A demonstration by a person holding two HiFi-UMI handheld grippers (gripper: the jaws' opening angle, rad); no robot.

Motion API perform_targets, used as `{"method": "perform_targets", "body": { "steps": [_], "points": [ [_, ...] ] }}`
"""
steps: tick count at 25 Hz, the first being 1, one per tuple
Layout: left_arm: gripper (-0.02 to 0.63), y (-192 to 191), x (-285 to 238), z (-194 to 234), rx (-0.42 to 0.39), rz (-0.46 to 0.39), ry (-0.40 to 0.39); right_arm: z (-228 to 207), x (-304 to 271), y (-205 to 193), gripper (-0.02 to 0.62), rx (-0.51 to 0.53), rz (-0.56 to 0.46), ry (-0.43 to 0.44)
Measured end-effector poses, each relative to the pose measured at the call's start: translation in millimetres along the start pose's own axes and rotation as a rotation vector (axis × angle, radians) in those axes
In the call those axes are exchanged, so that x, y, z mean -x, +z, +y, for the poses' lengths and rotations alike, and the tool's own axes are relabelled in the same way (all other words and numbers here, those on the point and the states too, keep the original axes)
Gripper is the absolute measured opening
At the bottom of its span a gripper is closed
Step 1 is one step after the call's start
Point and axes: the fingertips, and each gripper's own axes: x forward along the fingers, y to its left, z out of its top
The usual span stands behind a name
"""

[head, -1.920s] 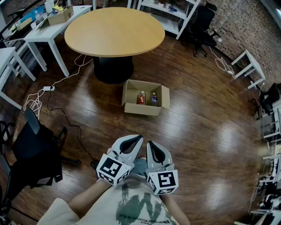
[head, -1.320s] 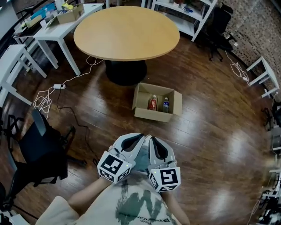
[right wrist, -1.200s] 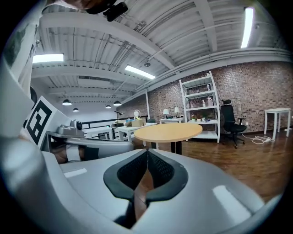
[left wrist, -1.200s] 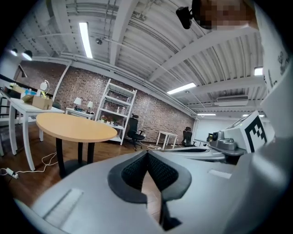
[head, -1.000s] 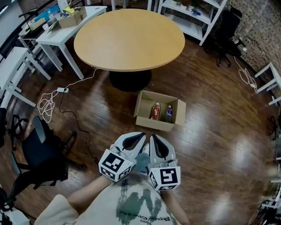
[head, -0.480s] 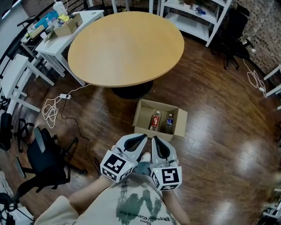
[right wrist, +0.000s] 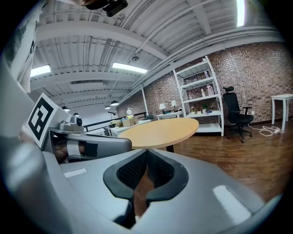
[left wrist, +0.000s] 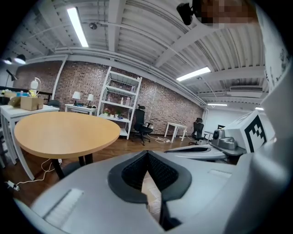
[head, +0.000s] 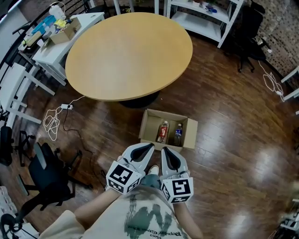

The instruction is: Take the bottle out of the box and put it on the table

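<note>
An open cardboard box [head: 148, 128] sits on the wood floor just below the round wooden table [head: 128, 49]. Two bottles stand inside it: a red-labelled one [head: 162, 132] and a blue-labelled one [head: 178, 134]. Both grippers are held side by side in front of the person's chest, pointing at the box from a short way off. My left gripper [head: 150, 146] is shut and empty, and so is my right gripper [head: 164, 150]. The left gripper view has the shut tips [left wrist: 147, 153] with the table [left wrist: 64, 130] beyond; the right gripper view has the shut tips [right wrist: 147, 151] and table [right wrist: 160, 128].
White desks [head: 56, 44] with clutter stand at the left. A black chair [head: 44, 175] is at lower left, and cables [head: 56, 119] trail over the floor. White shelving [head: 205, 14] and a black office chair [head: 250, 28] stand behind the table.
The person has stepped forward: the box and table have come closer to the grippers. Both grippers stay shut and side by side.
</note>
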Motion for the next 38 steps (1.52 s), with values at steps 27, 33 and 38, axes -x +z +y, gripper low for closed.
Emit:
{"method": "perform_targets", "body": {
  "steps": [27,33,38],
  "points": [
    [0.0,-51.2,-130.4,183.9,0.185,0.264,-0.271,-72.1,-219.7,-37.8,0.008,-0.107,0.261,-0.261],
    [0.0,-92.4,-170.3,183.5,0.182,0.365,-0.35,-100.2,-241.2,-82.0,0.016,-0.165,0.353,-0.28],
    [0.0,-126.9,-214.3,179.3,0.263,0.469,-0.408,-132.6,-258.6,-124.3,0.0,-0.232,0.442,-0.22]
  ]
}}
